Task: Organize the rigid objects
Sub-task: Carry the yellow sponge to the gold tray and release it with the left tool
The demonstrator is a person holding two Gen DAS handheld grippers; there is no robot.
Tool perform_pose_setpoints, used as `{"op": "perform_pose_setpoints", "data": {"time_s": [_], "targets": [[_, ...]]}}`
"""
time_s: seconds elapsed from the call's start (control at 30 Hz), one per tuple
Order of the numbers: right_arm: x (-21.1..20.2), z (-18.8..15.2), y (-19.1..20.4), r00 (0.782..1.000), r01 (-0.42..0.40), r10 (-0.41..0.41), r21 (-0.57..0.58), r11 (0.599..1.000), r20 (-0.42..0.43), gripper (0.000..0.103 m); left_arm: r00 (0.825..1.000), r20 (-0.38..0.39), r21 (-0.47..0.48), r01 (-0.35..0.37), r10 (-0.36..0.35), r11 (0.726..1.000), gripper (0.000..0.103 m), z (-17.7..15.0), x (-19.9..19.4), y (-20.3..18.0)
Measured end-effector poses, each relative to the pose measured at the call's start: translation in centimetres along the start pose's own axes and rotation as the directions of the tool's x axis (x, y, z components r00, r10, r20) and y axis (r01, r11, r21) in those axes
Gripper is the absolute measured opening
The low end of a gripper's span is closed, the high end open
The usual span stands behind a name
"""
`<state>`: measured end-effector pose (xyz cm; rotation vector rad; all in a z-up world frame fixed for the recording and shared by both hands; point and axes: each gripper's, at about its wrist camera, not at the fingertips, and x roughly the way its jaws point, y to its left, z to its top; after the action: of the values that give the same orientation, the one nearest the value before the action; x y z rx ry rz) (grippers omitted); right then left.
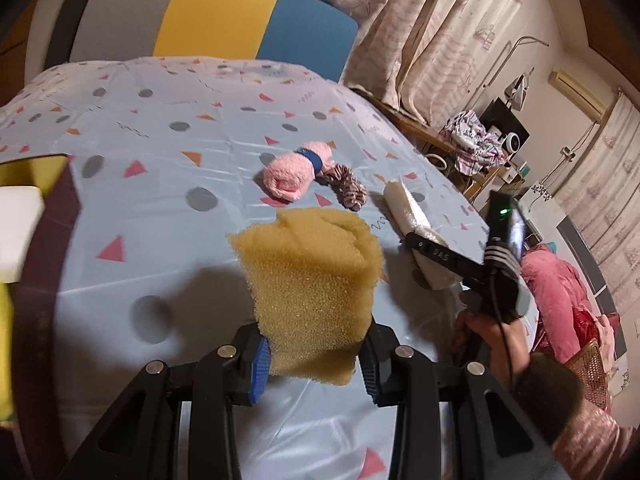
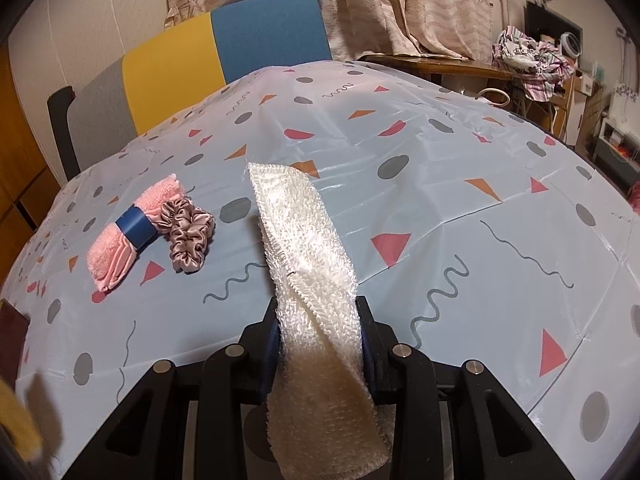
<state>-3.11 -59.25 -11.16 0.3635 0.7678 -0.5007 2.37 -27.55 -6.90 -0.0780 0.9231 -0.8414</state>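
Your left gripper (image 1: pixel 314 364) is clamped on the coarse yellow foam sponge (image 1: pixel 308 280), held above the patterned pale-blue tablecloth (image 1: pixel 160 208). Your right gripper (image 2: pixel 320 344) pinches the fluffy cream-white cloth (image 2: pixel 308 264), whose far end droops toward the tablecloth beside the rolled pink towel (image 2: pixel 120 240).

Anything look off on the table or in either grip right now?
Nothing spilled or damaged. One oddity: the task says rigid objects, yet the left gripper squeezes a soft sponge and the right gripper holds a limp white cloth.

Right hand-held gripper (image 2: pixel 320 344) clamps white cloth (image 2: pixel 308 280); pink towel (image 2: pixel 128 232) apart.
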Motion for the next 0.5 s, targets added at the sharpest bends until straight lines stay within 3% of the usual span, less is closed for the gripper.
{"op": "perform_pose_setpoints", "data": {"time_s": [0.23,0.5], "targets": [[0.0,0.0,0.4,1.000,0.028,-0.028,-0.024,0.999,-0.003,0.033,0.997,0.078,-0.078,-0.011,0.017,0.997,0.037,0.0,-5.6,3.6],[0.1,0.0,1.2,0.998,0.069,-0.070,-0.063,0.996,-0.005,0.034,0.976,0.183,-0.236,-0.073,0.118,0.969,0.037,0.6,-12.2,11.2]]}}
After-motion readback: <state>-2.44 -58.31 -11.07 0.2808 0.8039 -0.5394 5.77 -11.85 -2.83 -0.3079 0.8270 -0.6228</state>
